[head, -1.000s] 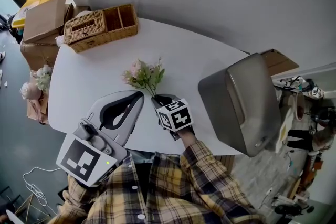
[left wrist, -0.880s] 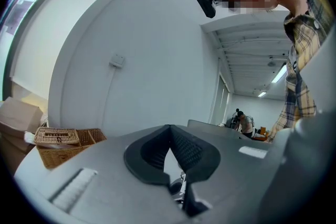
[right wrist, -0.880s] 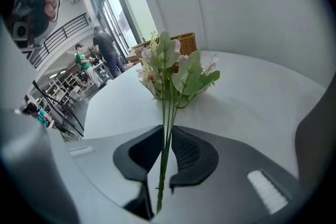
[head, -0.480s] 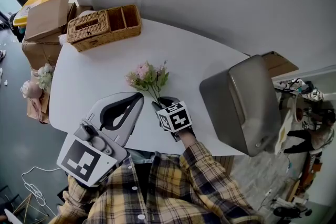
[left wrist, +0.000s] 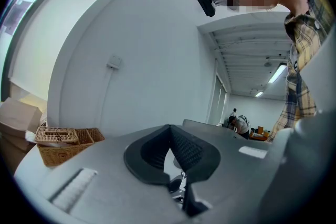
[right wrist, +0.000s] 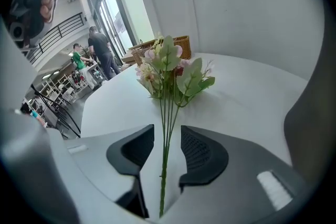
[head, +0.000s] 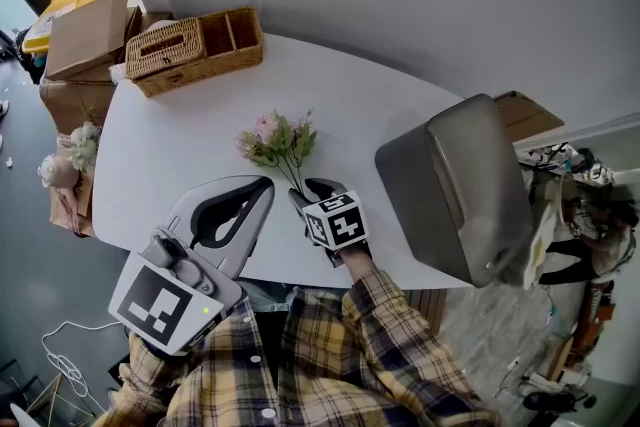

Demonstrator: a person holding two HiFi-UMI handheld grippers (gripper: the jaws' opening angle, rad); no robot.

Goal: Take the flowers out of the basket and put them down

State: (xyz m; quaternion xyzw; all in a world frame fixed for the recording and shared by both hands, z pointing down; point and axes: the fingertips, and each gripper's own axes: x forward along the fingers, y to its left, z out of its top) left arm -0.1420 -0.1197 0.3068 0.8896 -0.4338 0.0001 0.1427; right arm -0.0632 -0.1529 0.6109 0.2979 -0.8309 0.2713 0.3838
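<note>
A small bunch of pink and cream flowers (head: 276, 139) lies on the white table (head: 180, 135), blooms pointing away from me. Their thin green stems (right wrist: 166, 128) run back between the jaws of my right gripper (head: 308, 191), low over the table's near edge. Those jaws are opening and the pads stand clear of the stems on both sides. My left gripper (head: 262, 182) hovers at the near left edge, shut and empty. The wicker basket (head: 195, 50) stands at the far left corner, well away from both grippers.
A grey rounded chair back (head: 455, 200) stands close on the right of the table. Cardboard boxes (head: 85, 35) and a bag with more flowers (head: 70, 160) sit on the floor at left. A wall runs behind the table. People stand far off in the room.
The right gripper's jaws have spread apart off the stems. The flower bunch shifted slightly and now rests on the table. The left gripper has not moved.
</note>
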